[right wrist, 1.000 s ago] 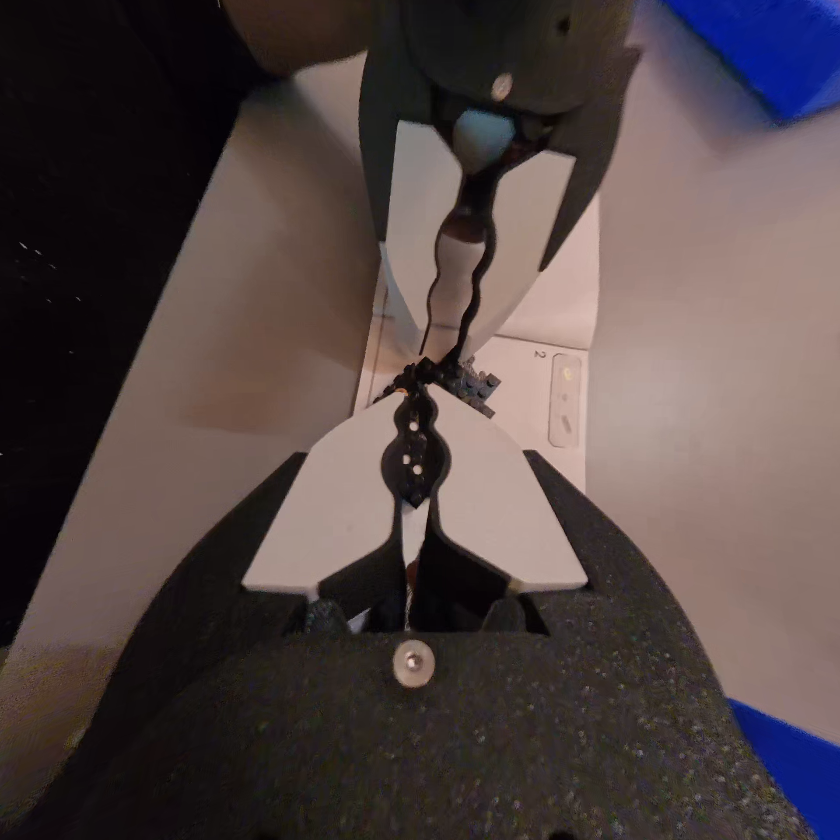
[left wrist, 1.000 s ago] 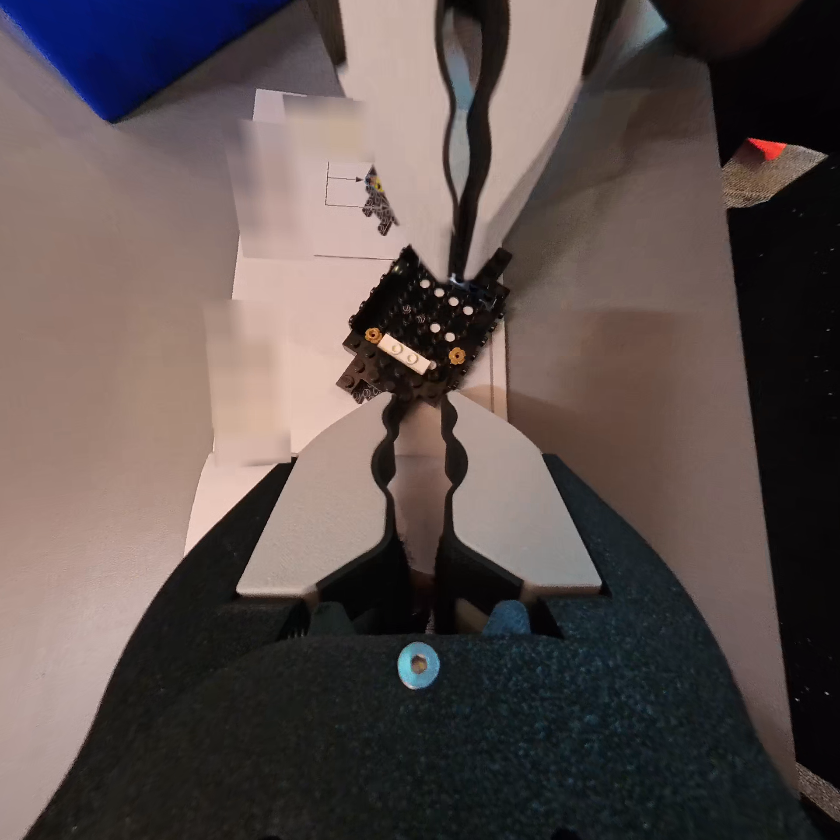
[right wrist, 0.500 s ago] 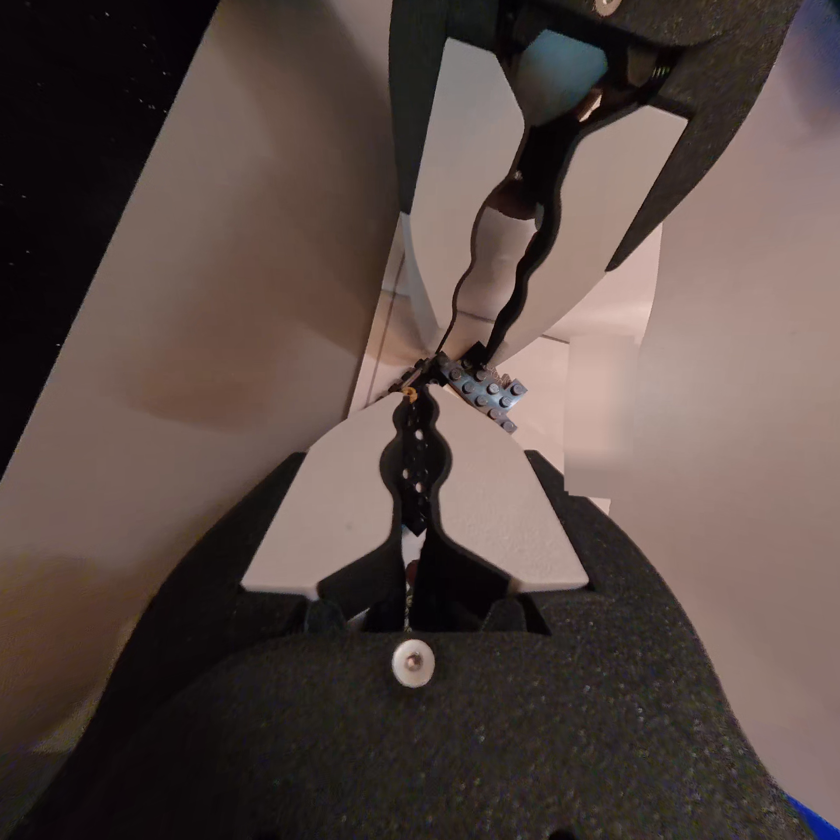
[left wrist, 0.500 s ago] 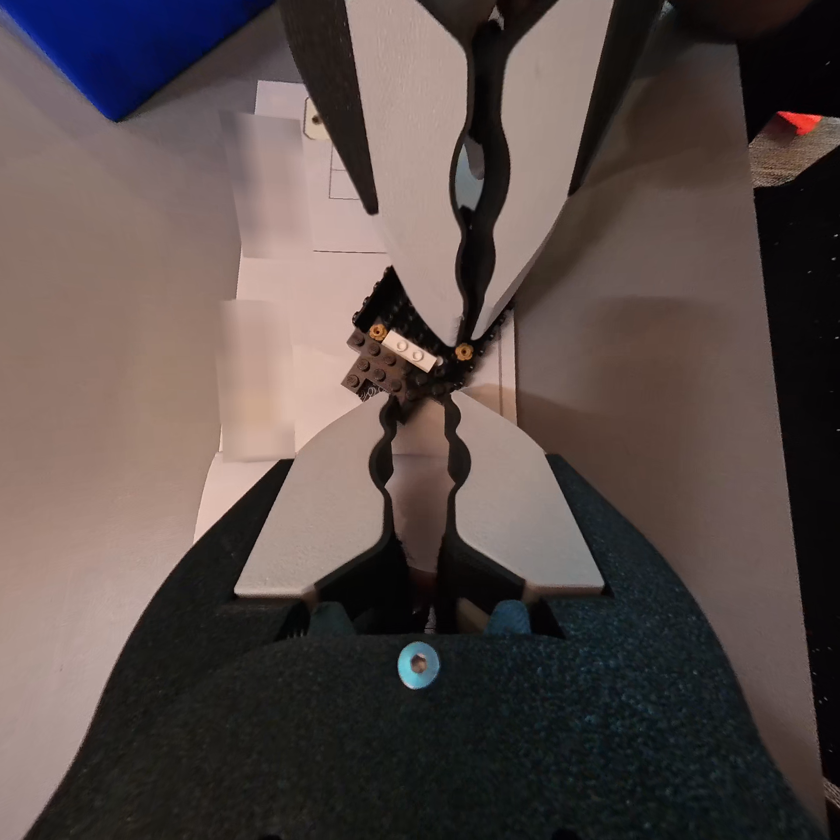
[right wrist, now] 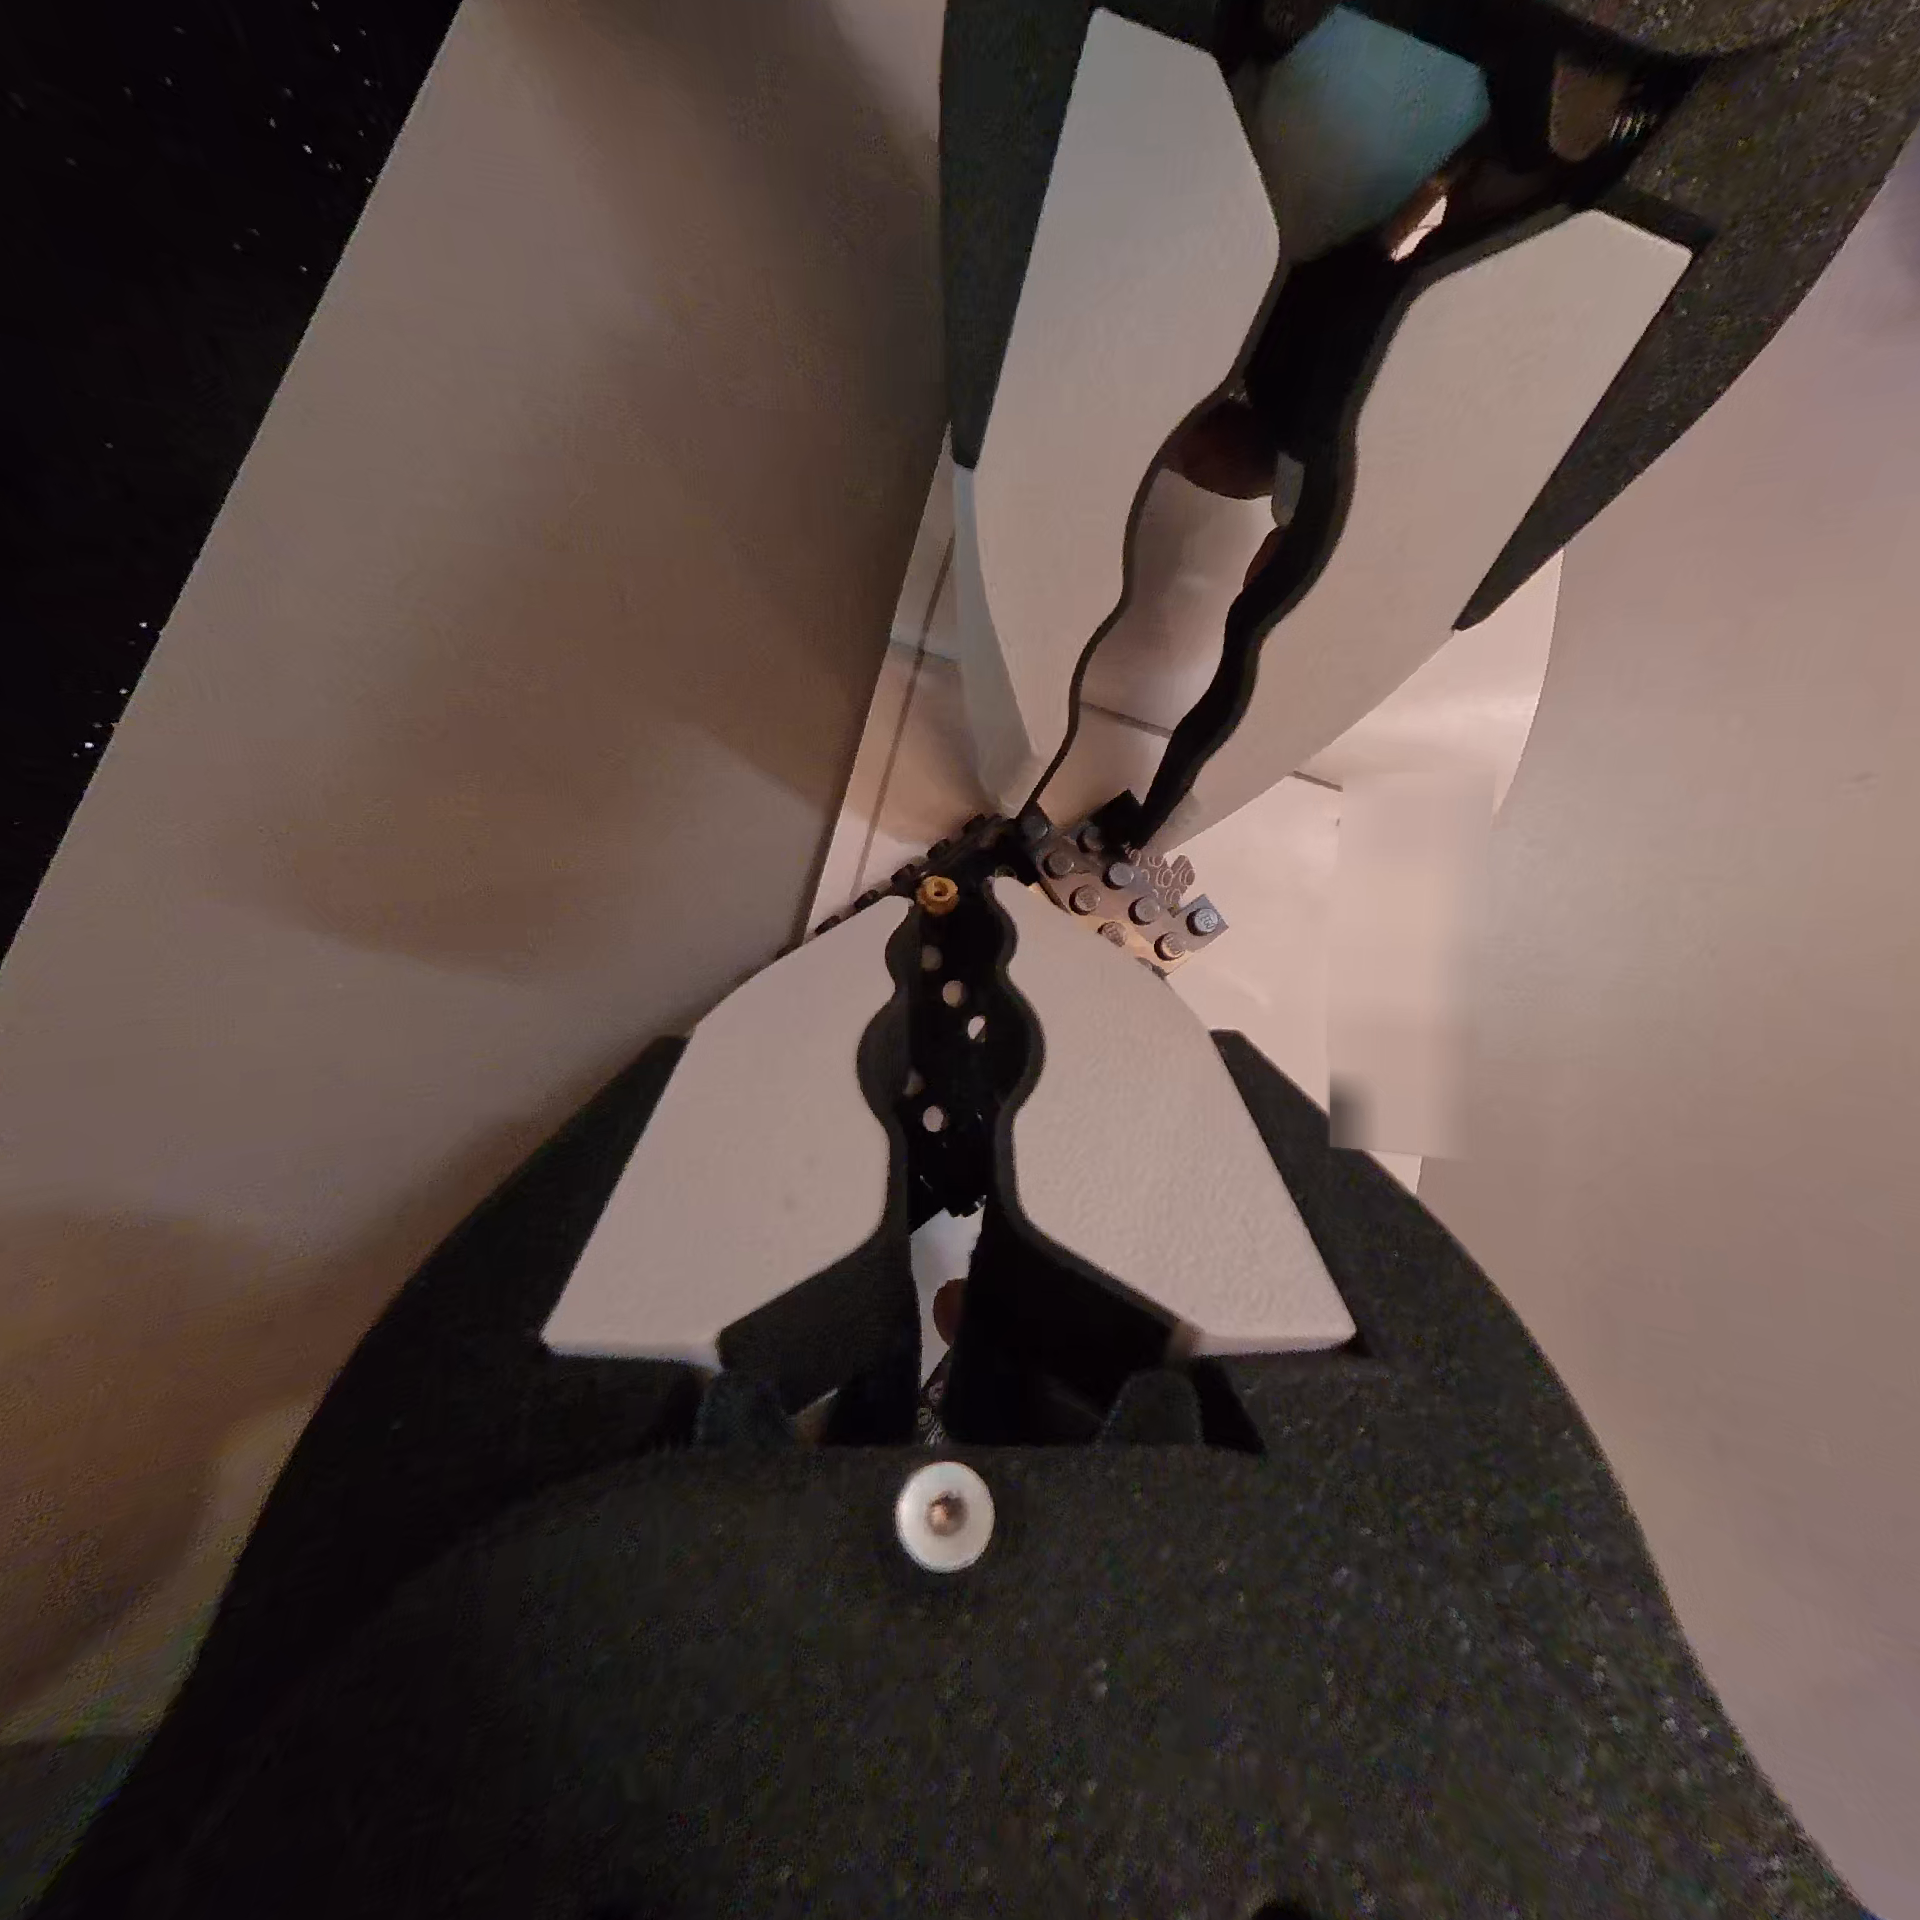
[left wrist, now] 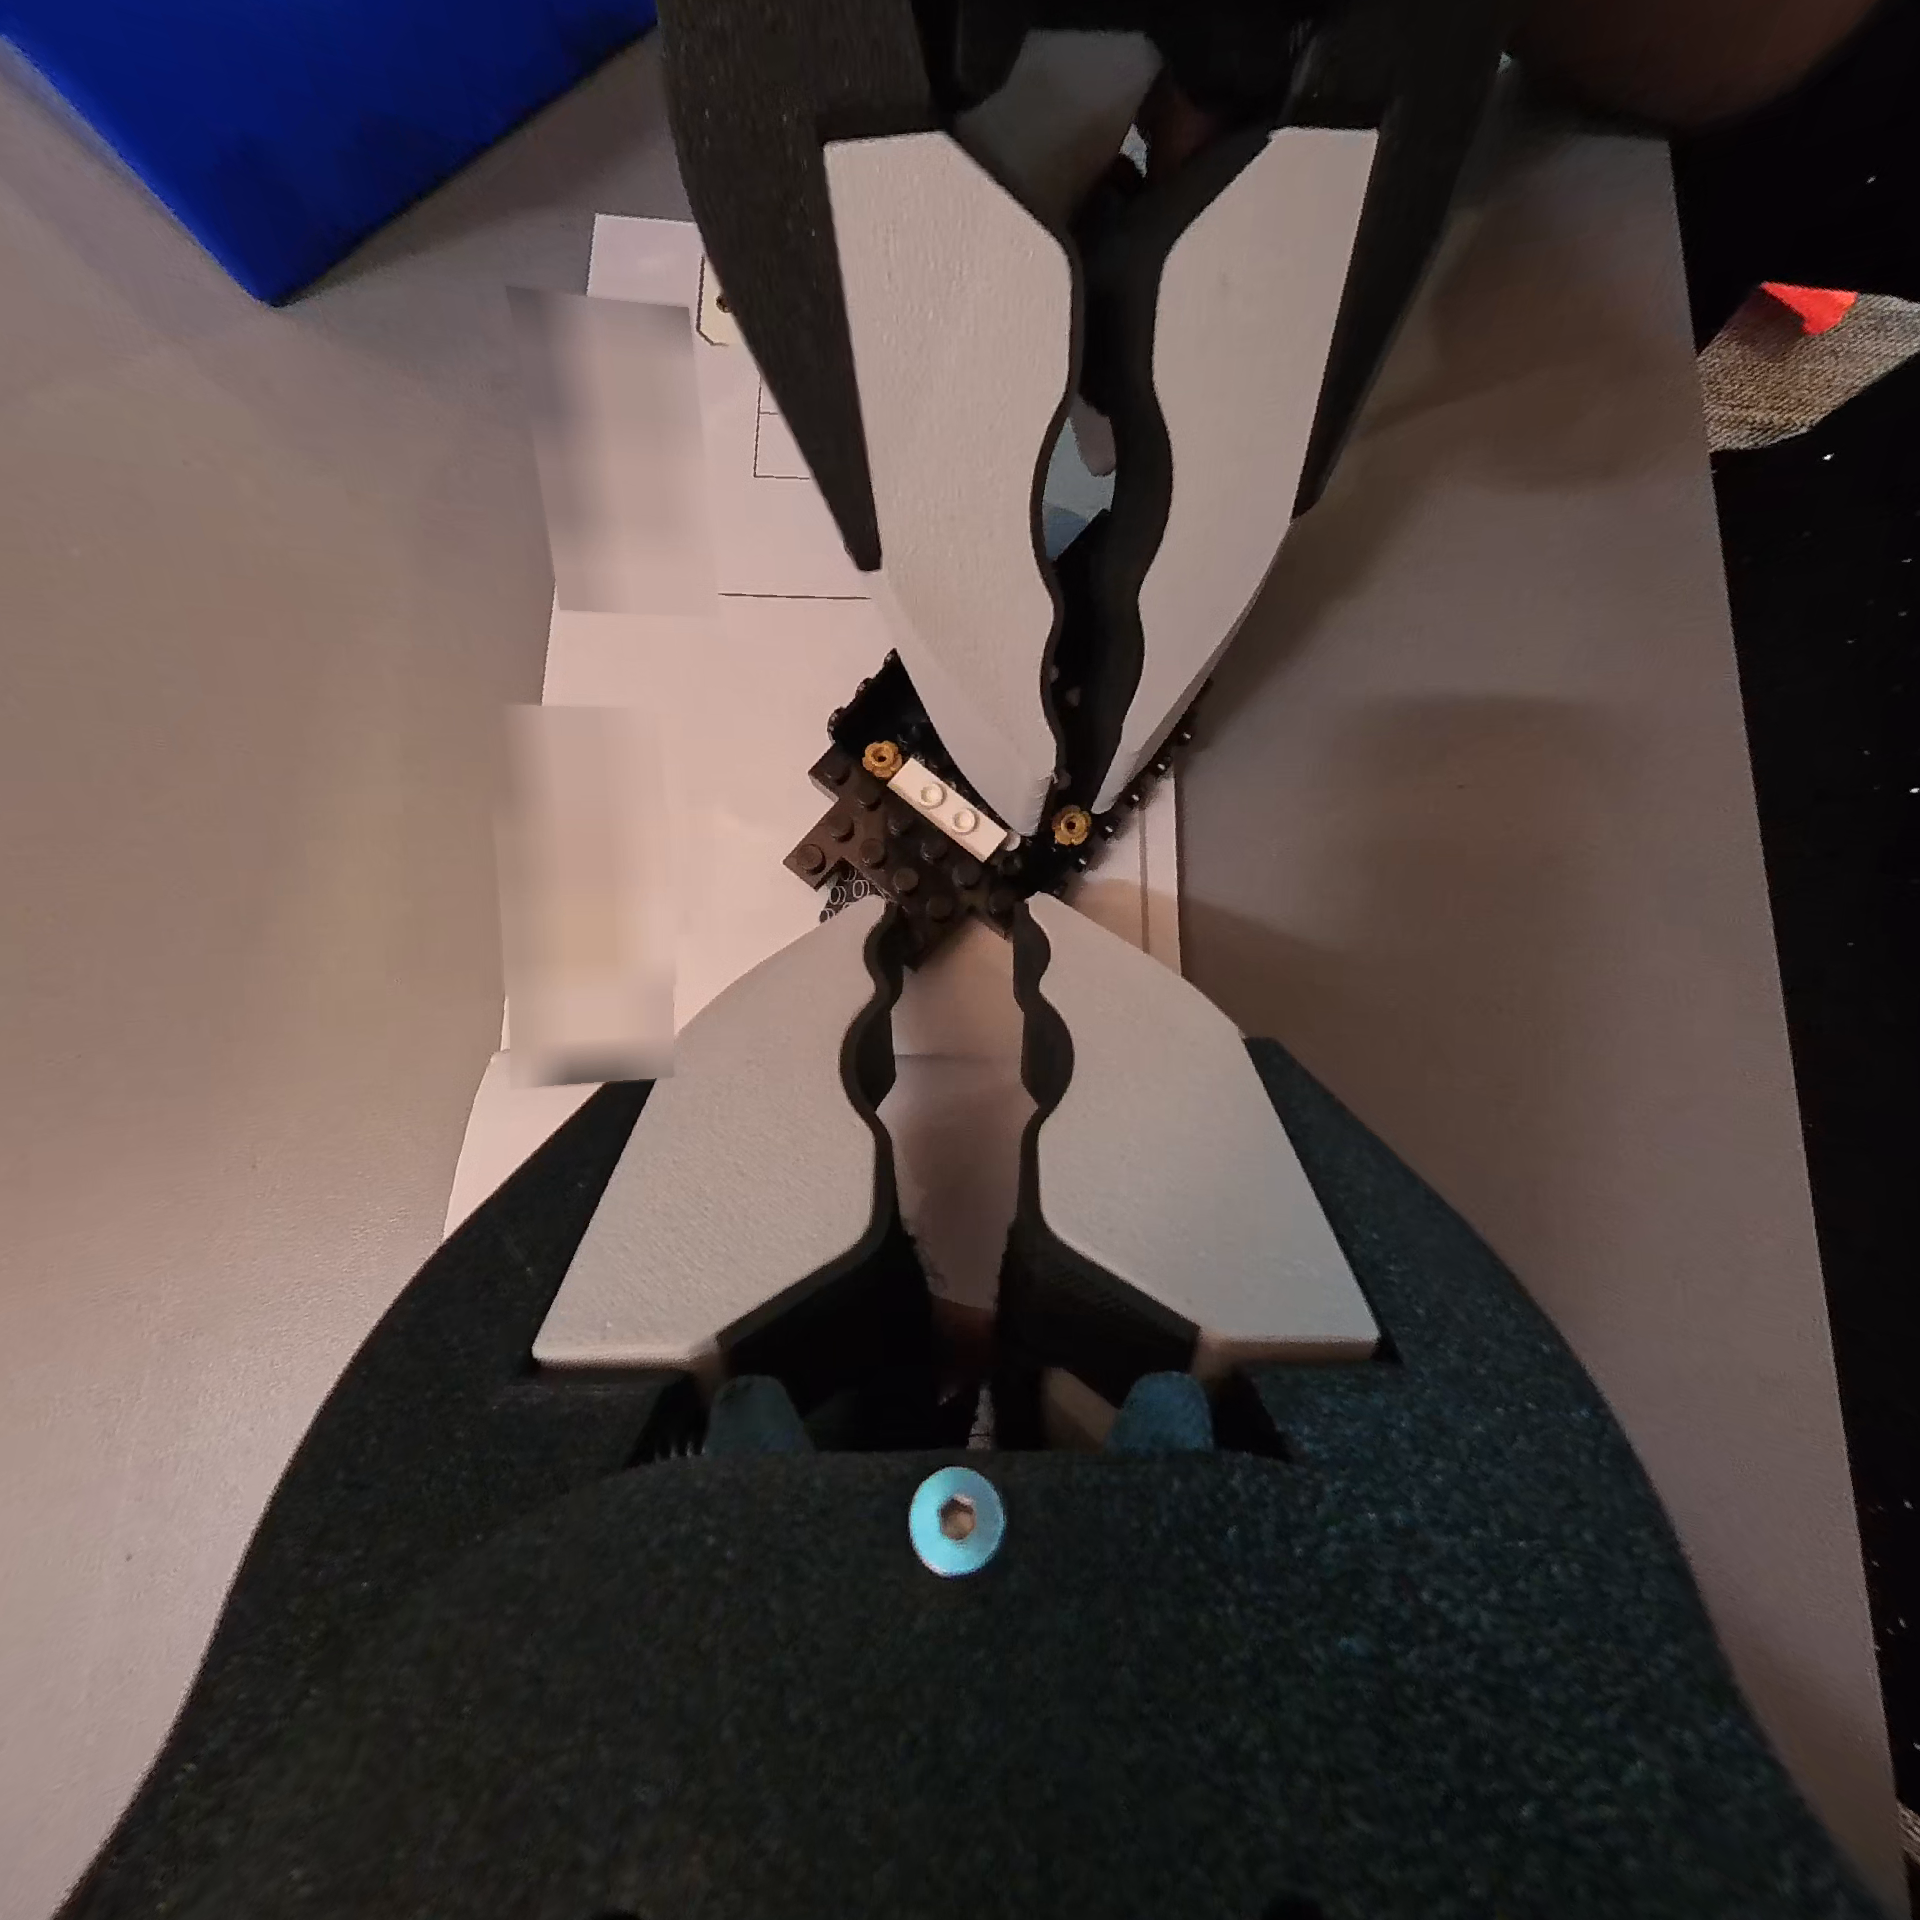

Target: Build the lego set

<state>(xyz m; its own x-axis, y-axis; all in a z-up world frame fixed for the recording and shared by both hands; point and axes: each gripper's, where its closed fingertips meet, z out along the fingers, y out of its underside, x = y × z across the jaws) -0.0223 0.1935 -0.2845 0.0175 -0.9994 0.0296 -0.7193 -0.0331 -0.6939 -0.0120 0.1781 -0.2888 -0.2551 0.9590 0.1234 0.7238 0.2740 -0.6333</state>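
A black brick assembly (left wrist: 904,862) carries a white plate (left wrist: 951,810) and two gold studs (left wrist: 1070,826). It hangs just above a white printed sheet (left wrist: 644,831). My left gripper (left wrist: 954,920) is shut on the assembly's near corner. In the right wrist view the left gripper (right wrist: 1091,816) pinches the studded grey-black plate (right wrist: 1132,899). My right gripper (right wrist: 966,914) lies over the assembly from the far side. Its jaws are slightly parted and the holed black plate shows through the gap. Its tips (left wrist: 1072,800) sit between the white plate's end and a gold stud. I see nothing in them.
A beige table top (left wrist: 260,727) lies under the sheet. A blue box (left wrist: 312,125) stands at the far left. The table's right edge borders dark floor (left wrist: 1829,831), where a red piece on grey cloth (left wrist: 1803,307) lies. Blurred patches cover parts of the sheet. Only a small space, under 4 cm, lies between the two pairs of fingers.
My right gripper slid from the assembly's far edge across its top toward the left gripper, and its jaws parted a little. The left gripper kept its hold; the assembly barely moved.
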